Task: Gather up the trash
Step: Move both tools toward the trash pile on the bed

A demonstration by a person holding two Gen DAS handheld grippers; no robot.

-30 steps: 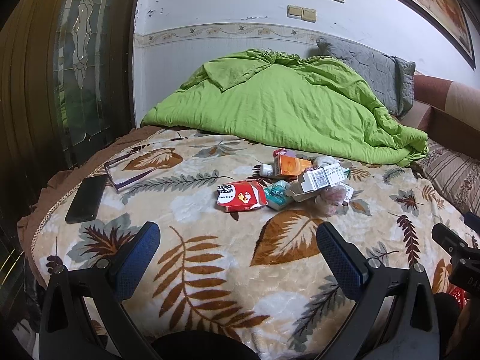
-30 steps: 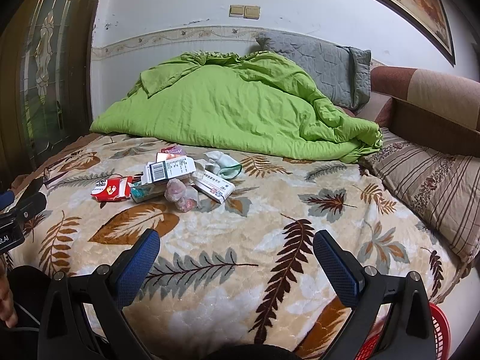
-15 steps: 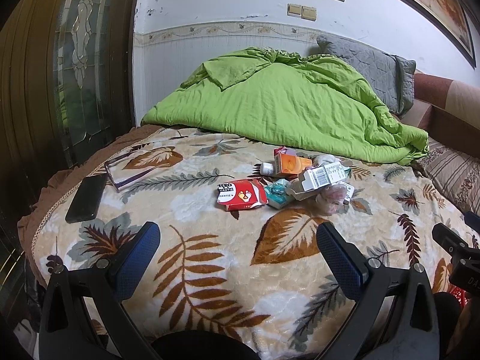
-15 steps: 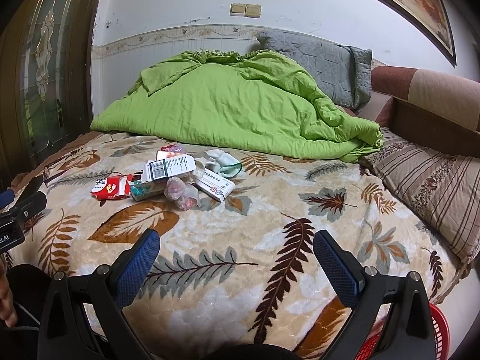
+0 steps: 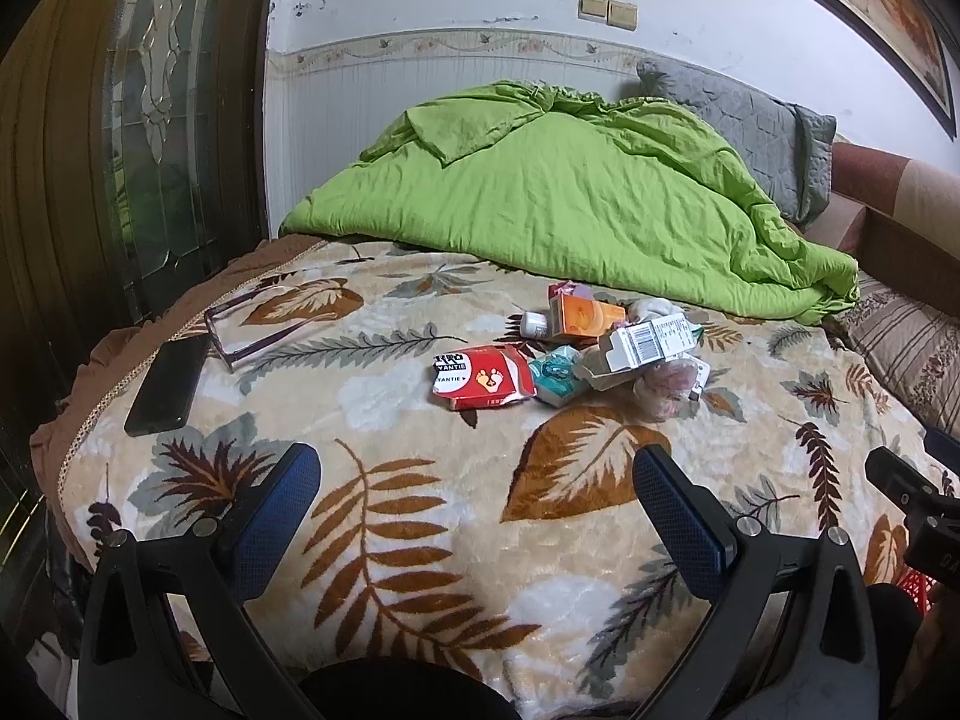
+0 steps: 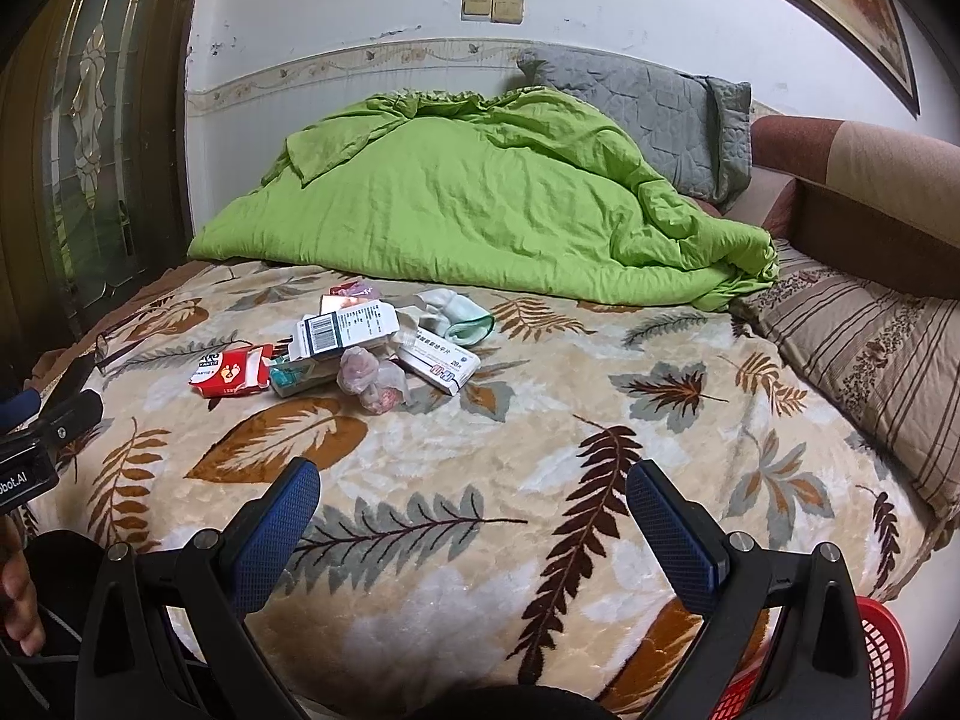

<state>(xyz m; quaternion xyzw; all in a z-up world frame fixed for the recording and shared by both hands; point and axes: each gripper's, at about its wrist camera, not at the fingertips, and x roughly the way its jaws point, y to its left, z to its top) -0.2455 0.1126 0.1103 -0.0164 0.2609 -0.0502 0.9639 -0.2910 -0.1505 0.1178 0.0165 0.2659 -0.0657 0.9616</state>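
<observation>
Trash pile (image 5: 600, 354) mid-bed on leaf-print blanket (image 5: 420, 528): red packet (image 5: 483, 376), orange box (image 5: 582, 317), barcode carton (image 6: 345, 330), crumpled plastic bag (image 6: 372, 381). Left gripper (image 5: 474, 480) spread wide, empty, short of pile. Right gripper (image 6: 474, 495) likewise agape, holding nothing. Red basket (image 6: 876, 654) at bed's near corner. Phone (image 5: 168, 384), glasses (image 5: 240, 330) near left edge.

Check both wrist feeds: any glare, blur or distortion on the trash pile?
Left wrist view: strong fisheye bending, dark vignette corners; trash pile sharp, dim door side. Right wrist view: same bending; a bright glare spot on the orange box, the rest legible. No motion blur in either.
</observation>
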